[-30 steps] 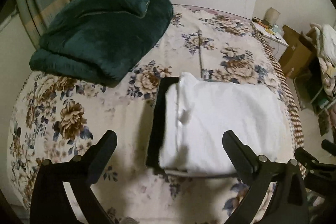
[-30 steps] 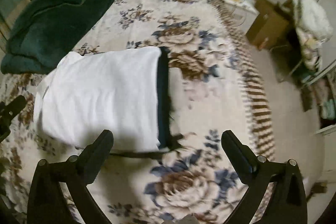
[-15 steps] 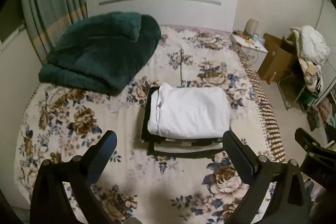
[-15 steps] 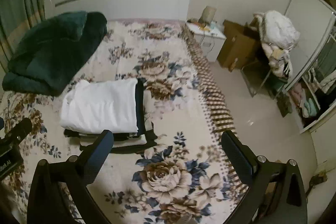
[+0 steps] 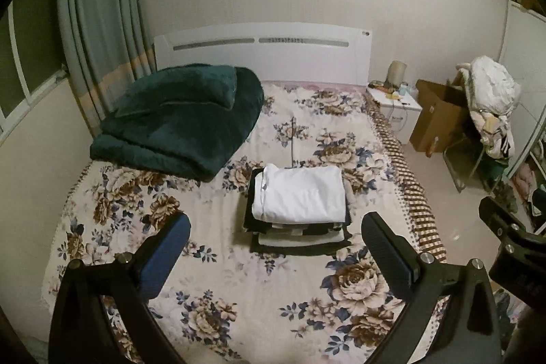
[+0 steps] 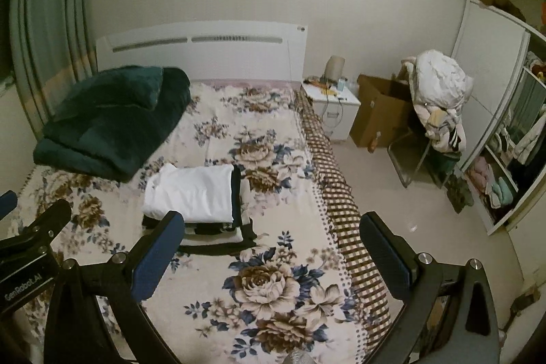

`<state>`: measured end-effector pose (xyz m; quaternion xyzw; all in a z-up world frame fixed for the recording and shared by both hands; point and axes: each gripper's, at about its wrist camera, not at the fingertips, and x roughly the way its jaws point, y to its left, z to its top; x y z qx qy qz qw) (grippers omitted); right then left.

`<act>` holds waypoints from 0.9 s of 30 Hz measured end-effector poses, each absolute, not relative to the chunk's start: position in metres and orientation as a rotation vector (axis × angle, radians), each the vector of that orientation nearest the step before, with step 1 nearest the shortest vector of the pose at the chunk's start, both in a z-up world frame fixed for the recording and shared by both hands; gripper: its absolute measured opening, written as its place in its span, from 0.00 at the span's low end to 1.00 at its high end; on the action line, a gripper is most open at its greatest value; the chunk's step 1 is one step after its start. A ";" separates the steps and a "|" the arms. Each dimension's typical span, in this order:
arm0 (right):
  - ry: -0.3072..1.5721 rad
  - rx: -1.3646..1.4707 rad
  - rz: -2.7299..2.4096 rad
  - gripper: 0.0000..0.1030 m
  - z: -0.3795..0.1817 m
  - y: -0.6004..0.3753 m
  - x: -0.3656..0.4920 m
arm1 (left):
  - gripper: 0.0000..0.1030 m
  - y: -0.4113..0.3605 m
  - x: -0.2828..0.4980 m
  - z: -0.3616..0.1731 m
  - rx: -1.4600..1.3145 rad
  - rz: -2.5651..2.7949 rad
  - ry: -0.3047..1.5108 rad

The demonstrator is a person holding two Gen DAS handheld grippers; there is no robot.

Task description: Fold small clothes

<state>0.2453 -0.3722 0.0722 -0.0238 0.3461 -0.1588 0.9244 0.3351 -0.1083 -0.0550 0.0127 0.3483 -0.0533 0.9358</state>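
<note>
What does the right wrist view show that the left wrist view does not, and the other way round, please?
Only the right wrist view shows the open wardrobe shelves with folded items, and the left gripper's body at its left edge.

Only the left wrist view shows the window frame beside the curtain, and the right gripper's body at its right edge.

Both show the folded stack topped by a white garment on the floral bedspread, the green blanket, and the cardboard box. Both grippers are open and empty.
</note>
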 end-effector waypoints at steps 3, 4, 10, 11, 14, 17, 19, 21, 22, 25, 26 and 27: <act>0.681 -0.038 -0.323 1.00 0.093 -0.369 0.223 | 1.00 -0.107 0.317 -0.042 0.029 -0.106 0.693; 0.670 -0.035 -0.321 1.00 0.100 -0.368 0.215 | 1.00 -0.106 0.311 -0.038 0.026 -0.102 0.686; 0.625 -0.028 -0.311 1.00 0.132 -0.360 0.176 | 1.00 -0.100 0.282 -0.022 0.020 -0.097 0.654; 0.621 -0.028 -0.309 1.00 0.135 -0.359 0.171 | 1.00 -0.100 0.279 -0.020 0.017 -0.096 0.653; 0.614 -0.029 -0.303 1.00 0.144 -0.355 0.158 | 1.00 -0.099 0.269 -0.016 0.014 -0.099 0.648; 0.614 -0.028 -0.294 1.00 0.148 -0.354 0.150 | 1.00 -0.099 0.262 -0.014 0.017 -0.094 0.644; 0.615 -0.029 -0.291 1.00 0.151 -0.354 0.146 | 1.00 -0.099 0.260 -0.013 0.009 -0.096 0.643; 0.617 -0.028 -0.283 1.00 0.152 -0.353 0.143 | 1.00 -0.097 0.258 -0.012 0.005 -0.093 0.642; 0.616 -0.030 -0.281 1.00 0.153 -0.354 0.143 | 1.00 -0.097 0.257 -0.011 0.002 -0.096 0.644; 0.611 -0.038 -0.278 1.00 0.154 -0.353 0.145 | 1.00 -0.096 0.256 -0.010 -0.002 -0.090 0.642; 0.610 -0.042 -0.275 1.00 0.155 -0.354 0.147 | 1.00 -0.096 0.253 -0.009 -0.003 -0.087 0.638; 0.609 -0.042 -0.272 1.00 0.156 -0.354 0.146 | 1.00 -0.096 0.252 -0.008 -0.004 -0.086 0.637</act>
